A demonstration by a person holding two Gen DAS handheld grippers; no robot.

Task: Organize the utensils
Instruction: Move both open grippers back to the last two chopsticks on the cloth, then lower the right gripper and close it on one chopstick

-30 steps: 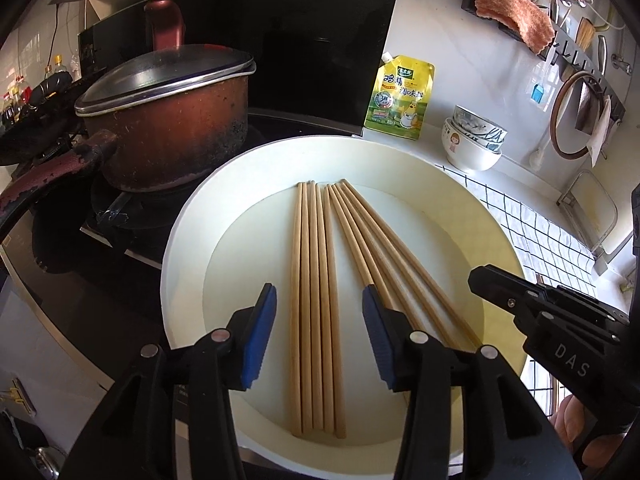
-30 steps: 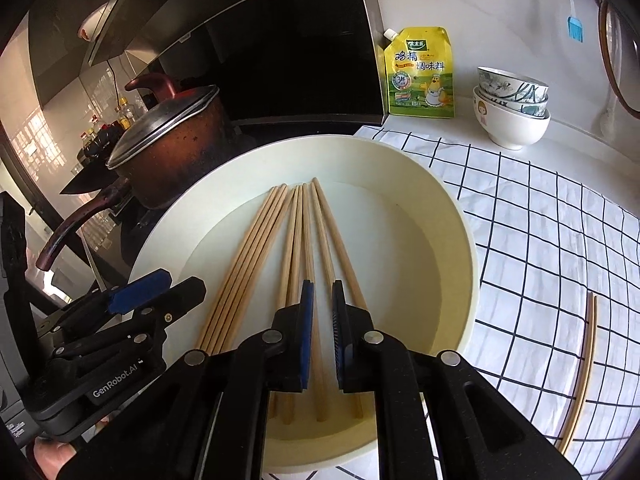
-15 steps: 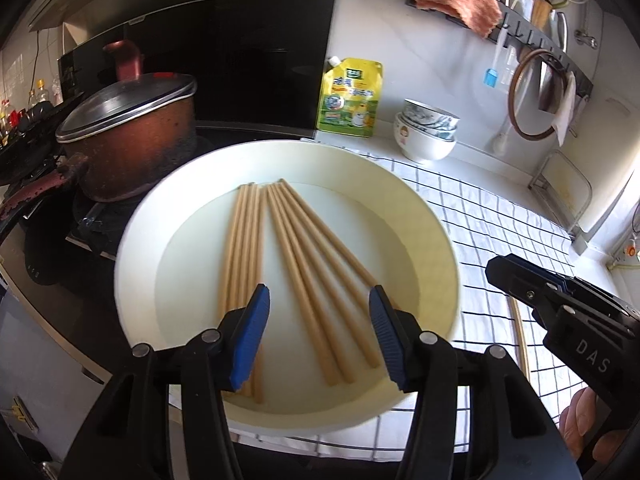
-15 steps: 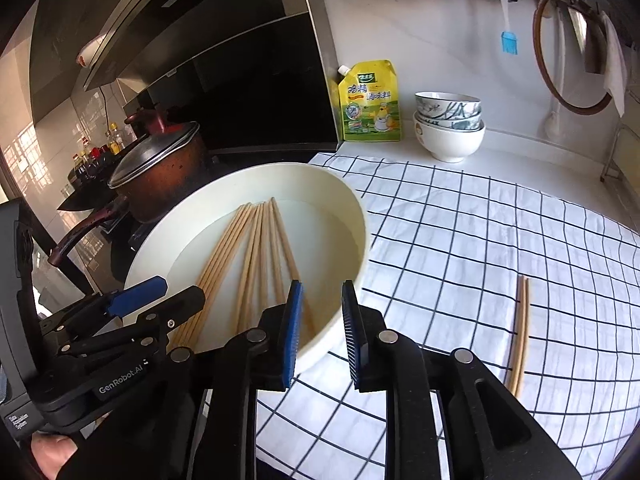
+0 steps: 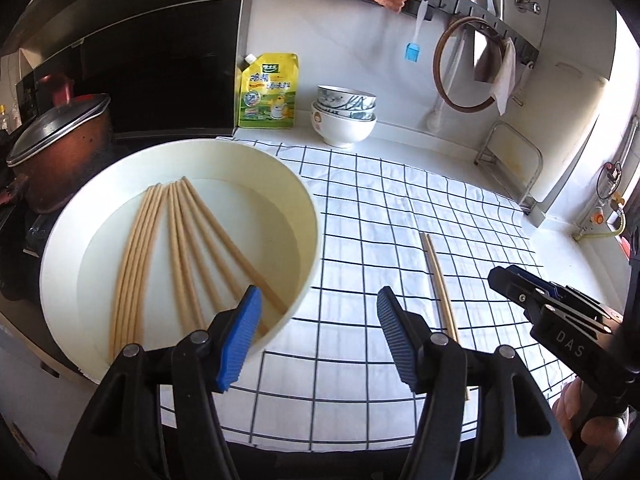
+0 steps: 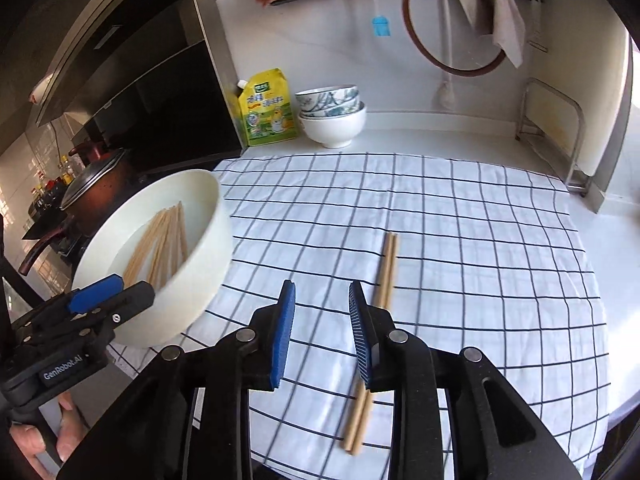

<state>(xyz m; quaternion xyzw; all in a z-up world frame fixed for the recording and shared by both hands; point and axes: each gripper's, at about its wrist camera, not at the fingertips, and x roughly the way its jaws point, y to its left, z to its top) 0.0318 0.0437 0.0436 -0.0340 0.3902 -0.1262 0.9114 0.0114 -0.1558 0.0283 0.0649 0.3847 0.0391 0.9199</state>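
Several wooden chopsticks (image 5: 176, 248) lie in a wide cream basin (image 5: 100, 216) at the left. One pair of chopsticks (image 6: 384, 272) lies side by side on the white checked cloth (image 6: 460, 248). My left gripper (image 5: 316, 320) hovers over the basin's right rim and the cloth, its jaws opening with nothing between them. My right gripper (image 6: 322, 320) hangs just left of the pair on the cloth, jaws opening and empty; its right finger covers the pair's middle. The pair of chopsticks (image 5: 438, 284) shows right of the left gripper, the basin (image 6: 208, 248) left of the right one.
A lidded brown pot (image 5: 56, 148) stands on the dark stove at the left. At the back wall are a yellow seasoning pouch (image 5: 270, 92) and stacked bowls (image 5: 344, 116). A metal rack (image 5: 512, 160) sits at the far right. A person's hand (image 6: 36, 436) holds the left gripper.
Both grippers have swung right, from over the basin toward the checked cloth. Both have widened their jaws. The pair on the cloth has come into view near them.
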